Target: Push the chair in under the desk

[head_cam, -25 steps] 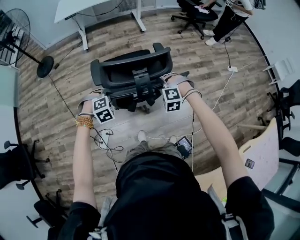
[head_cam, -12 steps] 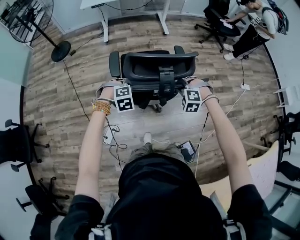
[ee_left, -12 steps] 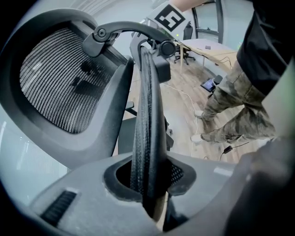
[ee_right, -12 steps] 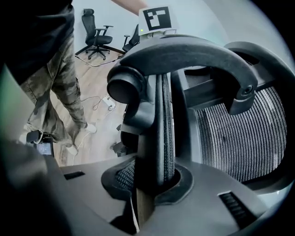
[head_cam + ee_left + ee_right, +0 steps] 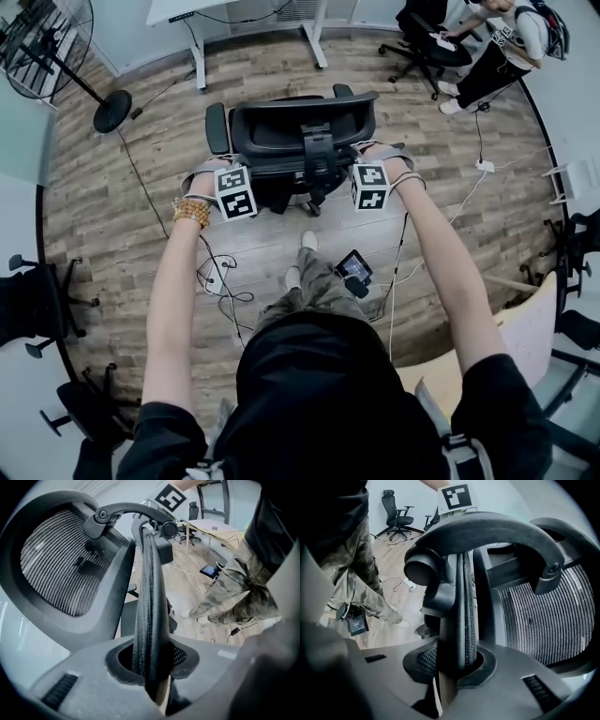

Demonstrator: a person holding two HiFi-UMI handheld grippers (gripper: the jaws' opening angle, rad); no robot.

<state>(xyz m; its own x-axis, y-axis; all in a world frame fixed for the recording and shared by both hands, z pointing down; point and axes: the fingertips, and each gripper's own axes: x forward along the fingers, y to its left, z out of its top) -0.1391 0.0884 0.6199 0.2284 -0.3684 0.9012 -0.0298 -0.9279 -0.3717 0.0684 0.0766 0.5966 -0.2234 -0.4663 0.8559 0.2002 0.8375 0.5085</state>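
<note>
In the head view a black mesh office chair (image 5: 300, 131) stands on the wood floor with its back toward me. A white desk (image 5: 187, 11) stands beyond it at the top edge. My left gripper (image 5: 244, 171) is at the backrest's left edge and my right gripper (image 5: 364, 161) at its right edge. In the left gripper view the jaws (image 5: 151, 667) are shut on the backrest's thick rim (image 5: 147, 597). The right gripper (image 5: 457, 667) is likewise shut on the opposite rim (image 5: 464, 602). The fingertips are hidden behind the chair in the head view.
A fan on a stand (image 5: 112, 111) is at the upper left. Cables (image 5: 220, 281) trail on the floor near my feet. A seated person (image 5: 487, 47) is at the upper right. Other chairs (image 5: 37, 300) line the left edge. A pale table (image 5: 525, 319) is at the lower right.
The chair has swung round so that its back faces me squarely, and it has rolled nearer the desk. One foot has stepped forward. Both grippers stay clamped on the backrest.
</note>
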